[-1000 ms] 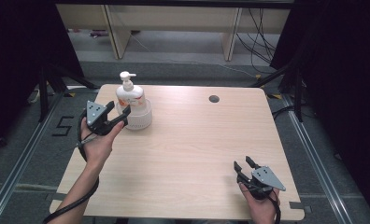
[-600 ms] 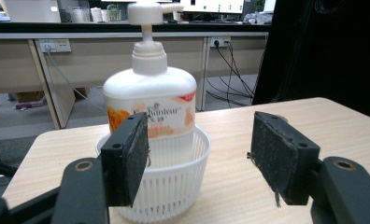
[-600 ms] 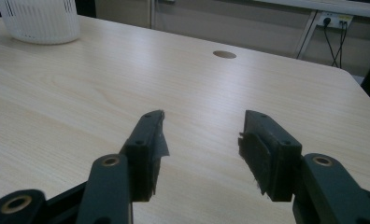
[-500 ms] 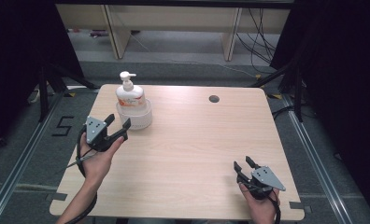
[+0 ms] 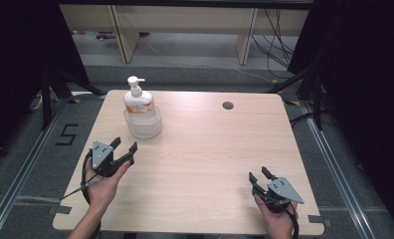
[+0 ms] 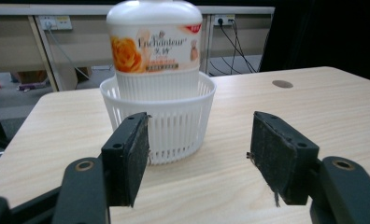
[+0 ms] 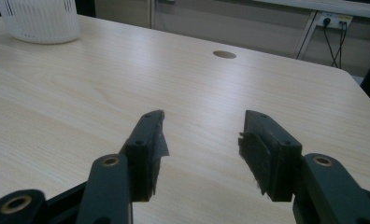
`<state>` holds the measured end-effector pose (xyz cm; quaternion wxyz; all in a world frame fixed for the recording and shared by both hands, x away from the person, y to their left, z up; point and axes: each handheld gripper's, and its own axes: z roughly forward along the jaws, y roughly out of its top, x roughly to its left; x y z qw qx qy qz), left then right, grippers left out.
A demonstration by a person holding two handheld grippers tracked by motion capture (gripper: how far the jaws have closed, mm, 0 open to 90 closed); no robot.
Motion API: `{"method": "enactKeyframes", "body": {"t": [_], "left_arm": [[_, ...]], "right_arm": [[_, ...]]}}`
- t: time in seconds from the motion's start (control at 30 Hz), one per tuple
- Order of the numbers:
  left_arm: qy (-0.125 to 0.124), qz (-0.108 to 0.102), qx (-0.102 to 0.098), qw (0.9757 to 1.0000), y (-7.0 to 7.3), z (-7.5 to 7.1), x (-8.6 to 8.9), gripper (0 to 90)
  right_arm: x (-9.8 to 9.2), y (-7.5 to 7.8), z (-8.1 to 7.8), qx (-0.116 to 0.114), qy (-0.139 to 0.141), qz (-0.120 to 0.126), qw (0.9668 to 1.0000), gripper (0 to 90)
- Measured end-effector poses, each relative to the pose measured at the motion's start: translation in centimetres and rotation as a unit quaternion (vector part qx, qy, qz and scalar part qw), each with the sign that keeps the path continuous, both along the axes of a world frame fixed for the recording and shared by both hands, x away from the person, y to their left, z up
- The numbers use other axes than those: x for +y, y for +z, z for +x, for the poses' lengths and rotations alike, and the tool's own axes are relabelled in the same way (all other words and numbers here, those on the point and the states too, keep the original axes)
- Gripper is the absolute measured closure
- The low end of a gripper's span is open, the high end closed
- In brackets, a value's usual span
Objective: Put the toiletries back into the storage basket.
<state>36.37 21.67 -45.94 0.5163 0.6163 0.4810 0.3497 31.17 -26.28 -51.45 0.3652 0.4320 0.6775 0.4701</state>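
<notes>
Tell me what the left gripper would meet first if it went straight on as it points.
Probably the white slotted basket holding the pump bottle; it sits ahead of the open left gripper, slightly left of centre.

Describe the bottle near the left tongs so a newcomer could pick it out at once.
Start at the wooden table and go to its far left corner, where a white ribbed basket stands. The bottle stands upright inside it: white, with a pump top and an orange flower label.
</notes>
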Motion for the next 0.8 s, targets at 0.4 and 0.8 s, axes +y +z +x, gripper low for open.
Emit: {"method": "enactKeyframes", "body": {"t": [0.4,0.8], "left_arm": [[0.001,0.008,0.011,0.9999,-3.9,-0.5,0.9,36.9],[0.007,0.004,0.014,0.9999,-6.4,-0.6,1.3,36.5]], "right_arm": [[0.0,0.0,0.1,-0.004,0.002,0.003,1.0,49.1],[0.1,0.0,0.0,0.009,0.004,0.015,0.9998,49.0]]}}
